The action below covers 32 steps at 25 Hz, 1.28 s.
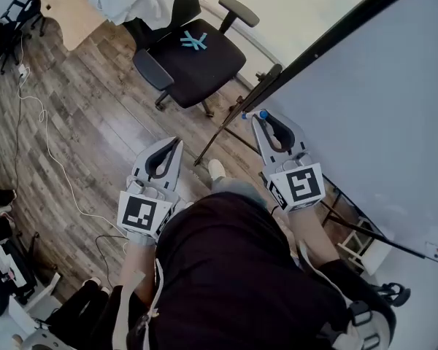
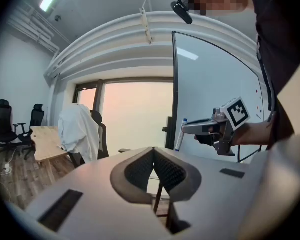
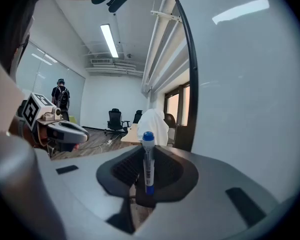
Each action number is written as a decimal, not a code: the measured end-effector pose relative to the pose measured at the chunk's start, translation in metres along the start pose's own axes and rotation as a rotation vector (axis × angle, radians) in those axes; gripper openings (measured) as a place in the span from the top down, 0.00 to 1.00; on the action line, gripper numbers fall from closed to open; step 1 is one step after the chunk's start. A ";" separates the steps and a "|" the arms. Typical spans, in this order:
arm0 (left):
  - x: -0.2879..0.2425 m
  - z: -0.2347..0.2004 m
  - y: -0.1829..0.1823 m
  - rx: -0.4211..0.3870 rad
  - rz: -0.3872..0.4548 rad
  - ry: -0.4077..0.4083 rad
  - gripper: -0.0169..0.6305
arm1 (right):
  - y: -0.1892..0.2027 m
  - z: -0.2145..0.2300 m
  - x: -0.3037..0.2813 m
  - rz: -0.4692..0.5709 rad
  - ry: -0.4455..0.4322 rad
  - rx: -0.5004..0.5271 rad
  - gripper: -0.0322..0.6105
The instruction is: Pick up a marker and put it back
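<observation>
R gripper clamps the marker upright: white barrel, blue cap, blue lower end. L gripper has its jaws together w/ nothing between. Whiteboard edge sits just beside R. Wood floor ahead, office chair beyond.

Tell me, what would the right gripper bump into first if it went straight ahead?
Probably the whiteboard's black frame, close beside the right gripper and its marker. If it slips past, the cloth-covered chair beyond; depth is hard to judge.
</observation>
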State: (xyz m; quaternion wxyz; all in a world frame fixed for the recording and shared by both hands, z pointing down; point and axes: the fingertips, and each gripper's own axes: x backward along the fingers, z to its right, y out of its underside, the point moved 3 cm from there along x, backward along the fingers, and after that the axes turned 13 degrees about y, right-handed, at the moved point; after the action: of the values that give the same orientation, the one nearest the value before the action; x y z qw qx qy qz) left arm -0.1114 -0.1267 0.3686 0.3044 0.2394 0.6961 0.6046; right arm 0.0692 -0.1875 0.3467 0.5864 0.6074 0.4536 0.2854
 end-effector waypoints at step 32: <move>-0.045 0.018 0.017 0.016 -0.093 0.105 0.96 | 0.083 0.041 0.011 -0.159 0.105 -0.083 0.83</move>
State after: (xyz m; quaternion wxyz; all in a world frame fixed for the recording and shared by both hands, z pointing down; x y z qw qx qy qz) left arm -0.0677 -0.1435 0.3902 0.2934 0.1770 0.7264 0.5958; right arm 0.1279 -0.1885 0.4190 0.6073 0.5290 0.5181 0.2880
